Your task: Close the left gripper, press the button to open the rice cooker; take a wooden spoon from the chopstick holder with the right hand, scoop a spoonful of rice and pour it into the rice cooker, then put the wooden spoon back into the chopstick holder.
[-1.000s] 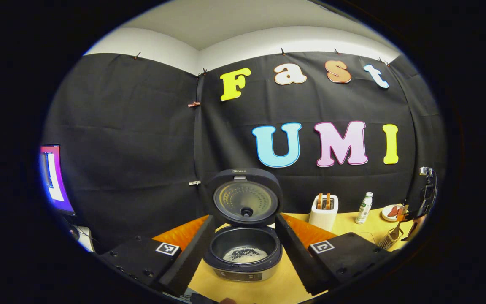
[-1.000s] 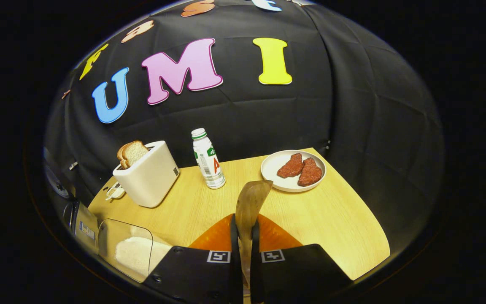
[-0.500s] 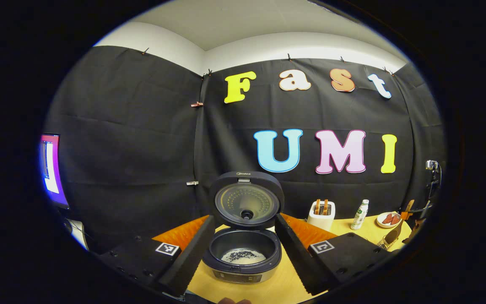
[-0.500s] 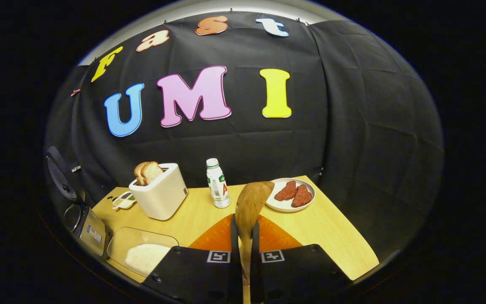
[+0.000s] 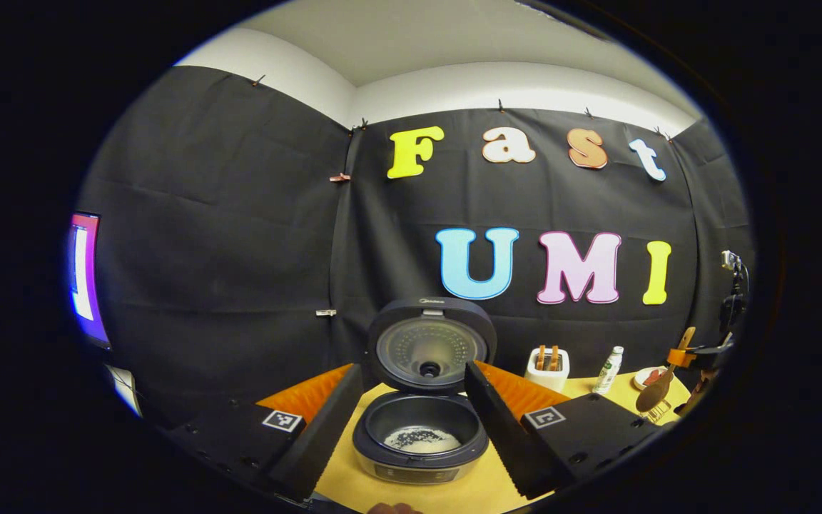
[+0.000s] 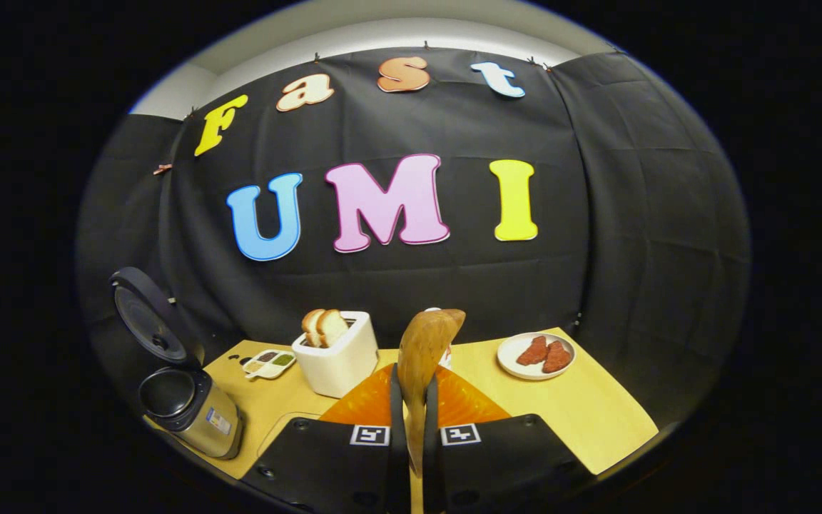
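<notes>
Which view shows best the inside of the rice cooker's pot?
The left gripper view: the open rice cooker sits straight ahead between the left tongs, lid up, with some rice on the pot's bottom. In the right gripper view the rice cooker stands far left, seen from the side, its inside dark.

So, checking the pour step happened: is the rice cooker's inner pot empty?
No, a patch of white rice lies at the bottom of the open rice cooker.

Rice cooker (image 5: pixel 422 450) open, lid upright, some rice inside; wooden spoon (image 6: pixel 424 350) upright, bowl up.
</notes>
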